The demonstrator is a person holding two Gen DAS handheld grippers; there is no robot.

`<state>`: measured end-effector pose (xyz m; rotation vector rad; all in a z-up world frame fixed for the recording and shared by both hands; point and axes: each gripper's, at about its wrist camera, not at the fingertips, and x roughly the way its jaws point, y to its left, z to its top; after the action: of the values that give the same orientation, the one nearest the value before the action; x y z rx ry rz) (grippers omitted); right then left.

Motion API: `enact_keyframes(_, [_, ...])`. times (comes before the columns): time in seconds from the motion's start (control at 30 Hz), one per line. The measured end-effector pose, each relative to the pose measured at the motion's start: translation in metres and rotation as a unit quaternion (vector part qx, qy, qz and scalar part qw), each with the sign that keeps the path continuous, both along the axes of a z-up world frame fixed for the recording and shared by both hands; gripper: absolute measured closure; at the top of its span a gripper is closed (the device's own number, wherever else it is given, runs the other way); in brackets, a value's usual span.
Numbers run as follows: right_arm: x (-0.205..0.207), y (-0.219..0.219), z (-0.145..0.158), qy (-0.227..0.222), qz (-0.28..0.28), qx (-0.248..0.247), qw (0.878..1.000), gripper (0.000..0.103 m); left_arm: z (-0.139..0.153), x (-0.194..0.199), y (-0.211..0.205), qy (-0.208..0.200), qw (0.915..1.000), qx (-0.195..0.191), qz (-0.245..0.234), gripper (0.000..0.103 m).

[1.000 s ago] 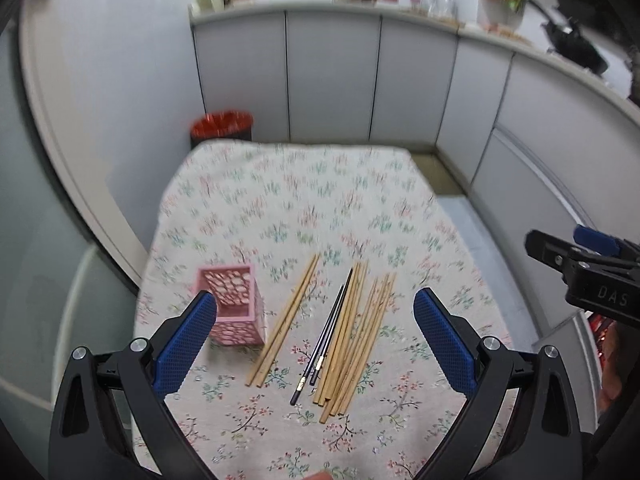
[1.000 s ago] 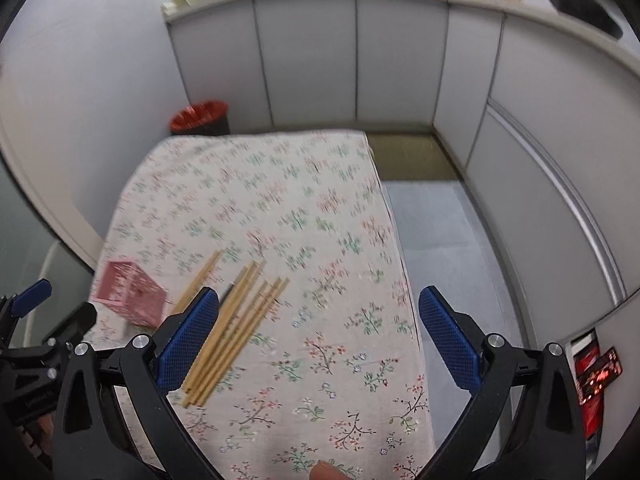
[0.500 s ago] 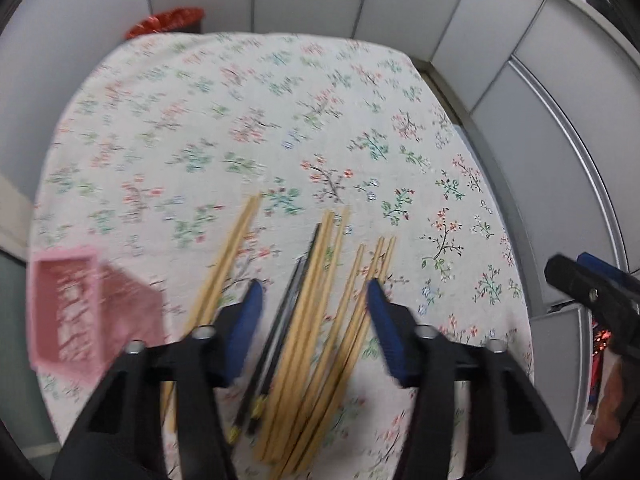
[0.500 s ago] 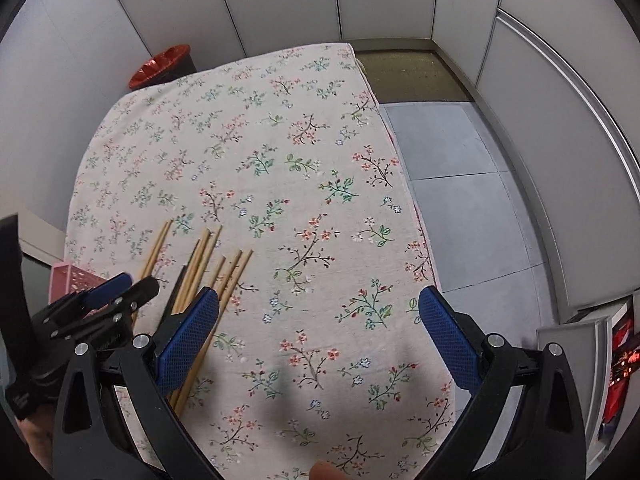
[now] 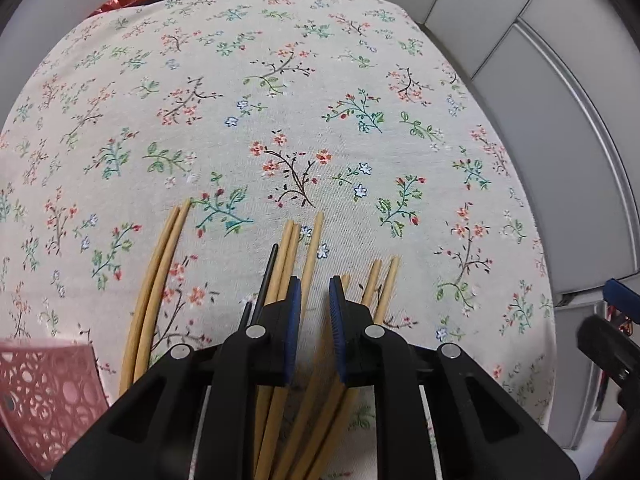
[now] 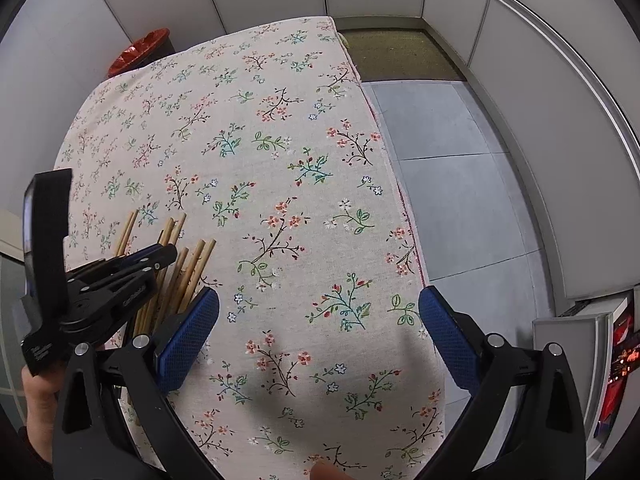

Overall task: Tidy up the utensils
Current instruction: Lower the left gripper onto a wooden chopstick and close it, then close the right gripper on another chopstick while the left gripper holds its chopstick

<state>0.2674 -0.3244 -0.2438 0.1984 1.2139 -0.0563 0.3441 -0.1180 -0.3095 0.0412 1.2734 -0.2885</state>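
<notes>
— While the left tool (image 5: 311,300) sits nearly pressed together over the chopsticks (image 5: 280,264) at six o'clock, one wooden stick between its pads, neighbours could drag along; pink holder (image 5: 44,392) at eight.

— Right view: right tool (image 6: 320,340) spread, empty; floral bench (image 6: 280,160); grey panels, red bin (image 6: 140,46) at eleven.
</notes>
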Motion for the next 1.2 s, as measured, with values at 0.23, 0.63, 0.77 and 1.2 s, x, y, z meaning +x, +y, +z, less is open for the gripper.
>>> enact_keyframes(0.23, [0.001, 0.003, -0.002, 0.004, 0.001, 0.001, 1.000, 0.007, -0.007, 0.008, -0.003, 0.001, 1.0000, 0.009, 0.002, 0.088])
enact_keyframes(0.63, [0.014, 0.037, -0.040, 0.062, 0.025, 0.089, 0.994, 0.042, 0.057, -0.038, 0.038, -0.036, 0.9987, -0.015, 0.032, 0.097])
enact_keyframes(0.77, [0.019, 0.057, -0.049, 0.071, 0.033, 0.126, 0.989, 0.059, 0.090, -0.070, 0.051, -0.072, 0.9970, -0.004, 0.027, 0.097])
enact_keyframes(1.2, [0.044, 0.094, -0.076, 0.081, 0.028, 0.114, 0.990, 0.087, 0.126, -0.115, 0.104, -0.137, 0.9893, -0.014, 0.049, 0.097])
